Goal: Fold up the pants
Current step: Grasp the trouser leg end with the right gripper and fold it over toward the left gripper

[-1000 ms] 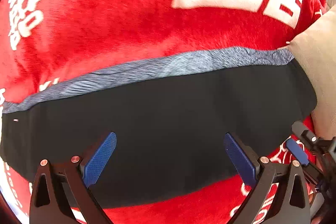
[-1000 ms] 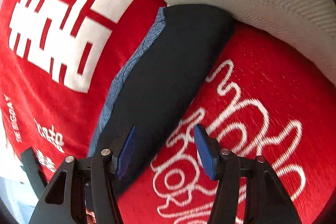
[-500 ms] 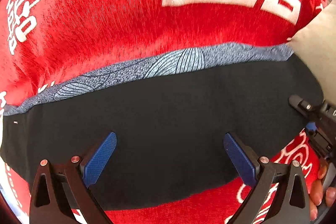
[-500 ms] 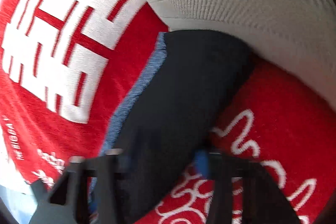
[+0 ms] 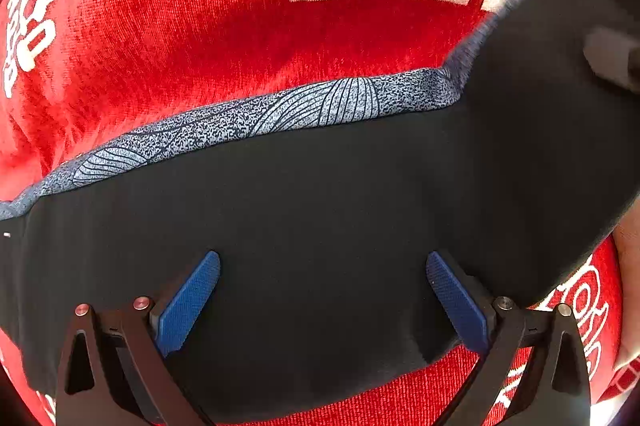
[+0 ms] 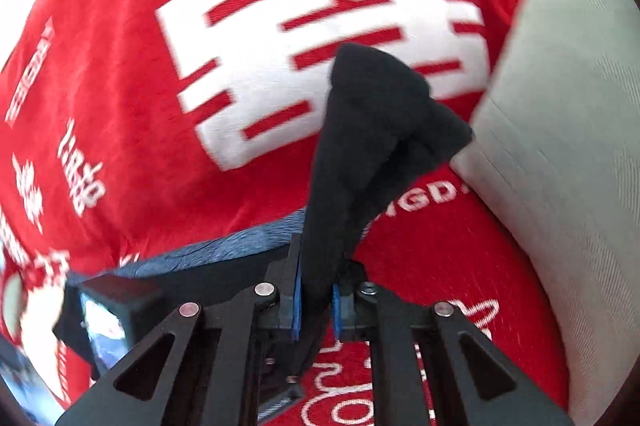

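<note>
The black pants (image 5: 320,226), with a blue-grey patterned band (image 5: 260,122) along their far edge, lie folded in a long strip on a red blanket. My left gripper (image 5: 323,300) is open just above the strip's near half, its blue pads wide apart. My right gripper (image 6: 316,300) is shut on the pants' right end (image 6: 372,130) and holds it lifted off the blanket. In the left wrist view that lifted end (image 5: 560,74) rises blurred at the right.
The red blanket (image 5: 200,26) with large white characters (image 6: 304,38) covers the surface. A pale grey cushion (image 6: 568,146) lies along the right side, close to the lifted pants end.
My right gripper went from open beside the pants' end to shut on it and lifted it up and leftward. My left gripper stayed open and moved closer to the pants.
</note>
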{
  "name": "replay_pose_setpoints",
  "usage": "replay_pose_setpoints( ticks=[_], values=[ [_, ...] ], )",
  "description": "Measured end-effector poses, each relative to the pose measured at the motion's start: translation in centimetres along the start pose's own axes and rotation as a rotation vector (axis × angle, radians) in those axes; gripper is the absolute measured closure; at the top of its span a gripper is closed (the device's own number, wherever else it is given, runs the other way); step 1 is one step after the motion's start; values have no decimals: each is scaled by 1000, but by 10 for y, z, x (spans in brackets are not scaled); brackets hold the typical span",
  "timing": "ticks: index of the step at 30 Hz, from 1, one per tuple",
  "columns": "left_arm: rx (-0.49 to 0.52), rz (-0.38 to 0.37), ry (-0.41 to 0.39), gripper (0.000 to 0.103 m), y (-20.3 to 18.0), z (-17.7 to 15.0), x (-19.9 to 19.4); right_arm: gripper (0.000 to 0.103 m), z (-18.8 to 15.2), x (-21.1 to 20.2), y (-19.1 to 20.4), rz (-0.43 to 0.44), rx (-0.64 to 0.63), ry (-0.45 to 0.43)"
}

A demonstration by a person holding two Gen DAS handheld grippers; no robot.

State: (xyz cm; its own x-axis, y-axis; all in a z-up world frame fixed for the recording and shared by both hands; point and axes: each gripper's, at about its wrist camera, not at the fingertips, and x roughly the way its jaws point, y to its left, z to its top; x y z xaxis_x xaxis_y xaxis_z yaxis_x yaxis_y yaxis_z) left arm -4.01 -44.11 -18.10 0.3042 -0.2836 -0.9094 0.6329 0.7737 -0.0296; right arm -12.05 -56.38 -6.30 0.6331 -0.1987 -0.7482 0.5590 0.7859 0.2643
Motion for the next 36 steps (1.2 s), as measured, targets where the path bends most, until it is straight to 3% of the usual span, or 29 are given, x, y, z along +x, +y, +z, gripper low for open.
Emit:
replay_pose_setpoints(
  ticks=[1,4,8,15,21,24,28,29,34,36],
  values=[
    [-3,-11,18,0,3,1,-3,91,1,-1,8,-2,-26,0],
    [-58,-25,36,13,34,3,-26,92,2,-8,34,-7,-112,-10],
    [-114,-23,-8,13,95,-2,-65,92,0,-15,73,-14,-219,-9],
    [-167,100,40,13,213,-21,-82,91,-33,-2,158,-18,-389,36],
    [-303,182,111,13,282,-66,-81,90,-94,42,228,-66,-532,145],
    [-322,191,116,13,298,-80,-83,89,-129,68,247,-141,-596,199],
    [-293,183,121,13,301,-82,-82,85,-157,76,264,-260,-725,170],
    [-291,168,120,13,298,-69,-76,84,-162,77,266,-281,-759,165],
    [-269,69,102,13,295,-58,-96,65,-178,65,274,-303,-862,161],
    [-248,34,99,13,289,-52,-100,50,-176,55,273,-273,-851,168]
  ],
)
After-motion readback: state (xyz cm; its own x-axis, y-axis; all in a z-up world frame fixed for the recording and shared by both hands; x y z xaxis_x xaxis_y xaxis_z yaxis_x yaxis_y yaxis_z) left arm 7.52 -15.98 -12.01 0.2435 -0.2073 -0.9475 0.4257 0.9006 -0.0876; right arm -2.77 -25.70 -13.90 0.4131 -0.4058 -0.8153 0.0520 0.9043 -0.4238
